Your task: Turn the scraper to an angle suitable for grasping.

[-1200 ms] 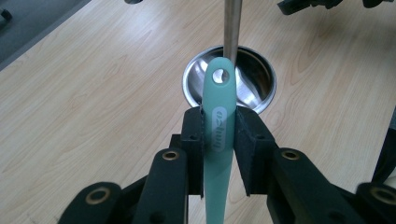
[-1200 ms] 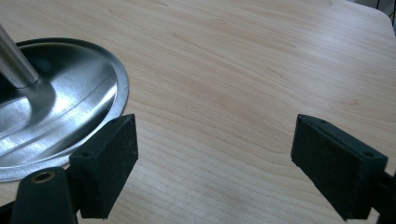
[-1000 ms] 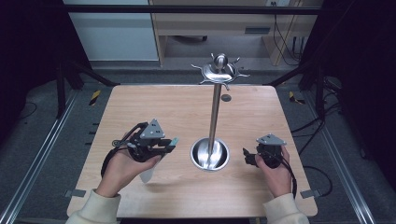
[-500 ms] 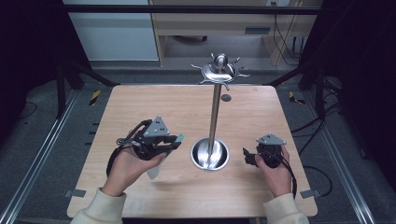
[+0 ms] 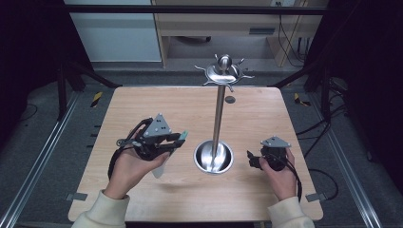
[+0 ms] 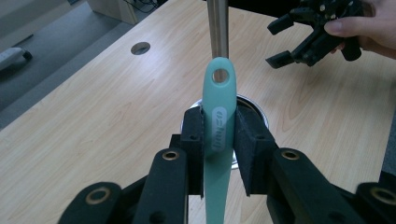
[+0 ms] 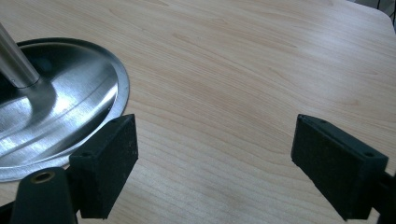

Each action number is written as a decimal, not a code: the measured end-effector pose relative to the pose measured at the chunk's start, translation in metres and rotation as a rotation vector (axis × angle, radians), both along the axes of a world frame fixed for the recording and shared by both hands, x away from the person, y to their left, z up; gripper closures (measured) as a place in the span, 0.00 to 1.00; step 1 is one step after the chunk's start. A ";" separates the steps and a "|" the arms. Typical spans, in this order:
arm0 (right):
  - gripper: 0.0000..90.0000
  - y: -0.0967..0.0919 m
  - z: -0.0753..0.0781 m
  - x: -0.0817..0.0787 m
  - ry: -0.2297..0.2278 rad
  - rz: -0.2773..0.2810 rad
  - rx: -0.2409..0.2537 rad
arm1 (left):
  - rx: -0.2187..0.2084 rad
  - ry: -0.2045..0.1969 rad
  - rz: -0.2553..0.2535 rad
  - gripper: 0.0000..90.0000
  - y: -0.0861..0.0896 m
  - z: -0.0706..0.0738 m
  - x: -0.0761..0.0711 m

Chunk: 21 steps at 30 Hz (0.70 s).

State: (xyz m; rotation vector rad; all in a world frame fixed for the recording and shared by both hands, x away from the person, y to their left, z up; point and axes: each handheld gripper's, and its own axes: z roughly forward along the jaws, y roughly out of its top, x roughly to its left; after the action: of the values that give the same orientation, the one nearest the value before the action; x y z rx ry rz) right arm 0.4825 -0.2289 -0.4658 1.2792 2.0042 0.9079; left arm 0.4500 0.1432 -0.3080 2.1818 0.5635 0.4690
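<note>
Above the wooden table [image 5: 142, 104], a teal utensil handle [image 6: 218, 116] is clamped by the raised left gripper [image 6: 219, 140]; the right gripper [image 7: 215, 149] is held low, jaws wide apart and empty.

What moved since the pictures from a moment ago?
The left gripper, shut on the teal plastic utensil handle, edged slightly toward the shiny metal stand with hooks on top. The right gripper stayed open and resting on the light wooden table; the stand did not move.
</note>
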 end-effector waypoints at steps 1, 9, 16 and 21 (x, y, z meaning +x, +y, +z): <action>0.17 0.000 0.000 0.000 0.000 0.000 0.000 | 0.000 -0.004 -0.001 0.83 0.000 0.001 0.000; 0.17 0.000 0.000 0.001 -0.001 0.001 -0.005 | -0.015 -0.031 -0.004 0.83 -0.004 0.016 -0.003; 0.16 0.000 0.000 0.001 0.001 0.000 0.001 | -0.040 -0.046 0.003 0.83 -0.008 0.024 -0.003; 0.16 0.000 0.000 0.001 0.002 0.002 0.001 | -0.055 -0.067 0.005 0.83 -0.011 0.032 -0.004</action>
State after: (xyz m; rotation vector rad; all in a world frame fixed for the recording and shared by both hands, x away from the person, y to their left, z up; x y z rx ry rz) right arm 0.4831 -0.2286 -0.4661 1.2792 2.0064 0.9086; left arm 0.4456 0.1317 -0.2758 2.1046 0.5396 0.5213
